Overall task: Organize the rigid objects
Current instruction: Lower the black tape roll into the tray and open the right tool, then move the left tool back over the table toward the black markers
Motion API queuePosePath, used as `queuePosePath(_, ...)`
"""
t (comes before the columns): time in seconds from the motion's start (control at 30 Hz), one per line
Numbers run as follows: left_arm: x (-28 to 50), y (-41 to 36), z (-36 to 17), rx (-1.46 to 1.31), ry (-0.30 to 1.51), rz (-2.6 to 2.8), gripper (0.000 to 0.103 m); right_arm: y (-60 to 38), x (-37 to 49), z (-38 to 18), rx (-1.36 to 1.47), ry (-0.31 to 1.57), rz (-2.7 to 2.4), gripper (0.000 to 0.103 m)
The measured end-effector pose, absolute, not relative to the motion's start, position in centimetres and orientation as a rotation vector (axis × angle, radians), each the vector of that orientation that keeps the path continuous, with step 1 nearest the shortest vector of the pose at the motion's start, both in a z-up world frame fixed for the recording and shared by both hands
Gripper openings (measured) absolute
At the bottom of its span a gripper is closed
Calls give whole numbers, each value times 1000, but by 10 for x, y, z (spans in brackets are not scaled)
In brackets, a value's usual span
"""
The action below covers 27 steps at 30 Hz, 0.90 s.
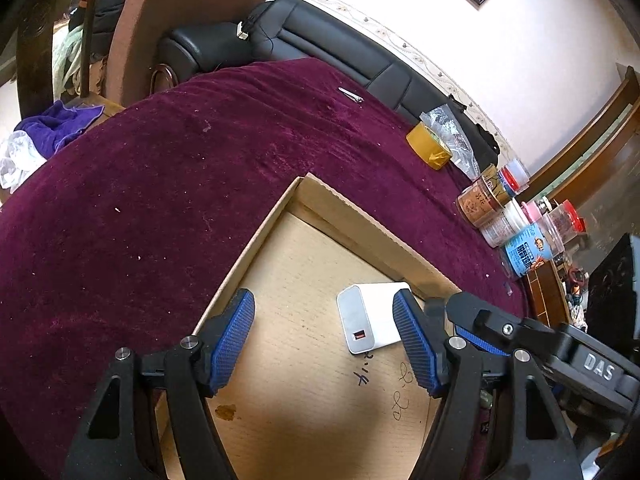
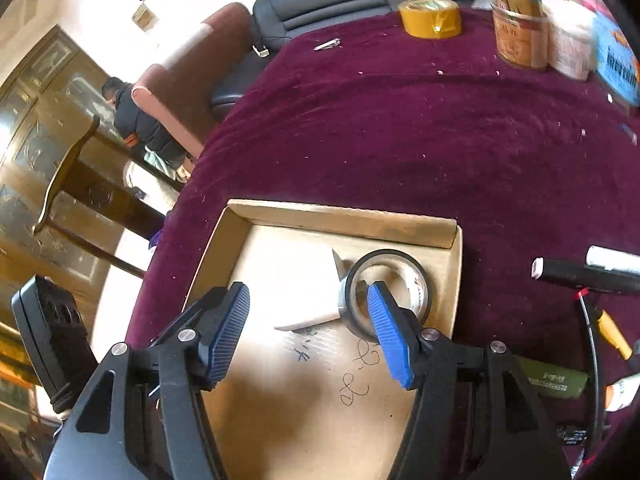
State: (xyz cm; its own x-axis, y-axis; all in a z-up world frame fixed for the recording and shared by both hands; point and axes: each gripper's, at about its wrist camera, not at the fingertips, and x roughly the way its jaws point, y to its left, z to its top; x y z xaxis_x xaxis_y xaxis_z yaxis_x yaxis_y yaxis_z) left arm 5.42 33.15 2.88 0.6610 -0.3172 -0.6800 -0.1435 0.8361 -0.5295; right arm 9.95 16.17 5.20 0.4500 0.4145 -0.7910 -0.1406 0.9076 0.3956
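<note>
A shallow cardboard box (image 1: 320,196) (image 2: 344,210) lies on a maroon tablecloth. A white USB charger (image 1: 370,318) (image 2: 308,288) lies inside it. A black tape roll (image 2: 386,266) lies in the box beside the charger, seen in the right wrist view. My left gripper (image 1: 324,312) is open above the box, its right finger next to the charger. My right gripper (image 2: 308,300) is open over the box; its right finger (image 2: 388,328) reaches into the tape roll's hole. The right gripper's body (image 1: 540,344) shows in the left wrist view.
A yellow tape roll (image 1: 430,146) (image 2: 432,18), several jars and cans (image 1: 504,216) (image 2: 520,32) and a metal clip (image 1: 351,95) (image 2: 327,44) sit at the far table edge. Pens, a black marker (image 2: 584,274) and a green item (image 2: 552,380) lie right of the box. Sofa and chairs stand behind.
</note>
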Motion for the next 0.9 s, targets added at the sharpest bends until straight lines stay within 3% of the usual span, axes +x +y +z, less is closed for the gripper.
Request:
queuePosePath(0.13,54,331,29,-590,855,-105,66,159,91,64,267,985,334,61)
queuePosePath(0.33,54,329,29,-579,857,-101,66,151,100,36,557,1100,555,62)
queuePosePath(0.5,53,327,29,-569,860,-96,66,124,107,12,638,1135,441,60)
queuePosePath(0.77,47,313,28,-448,895,-27,66,100,58,90,437,931,408,60)
queuePosePath(0.9,37,314,27,-422,898,-10,66,72,-7,140,183,670,216,63)
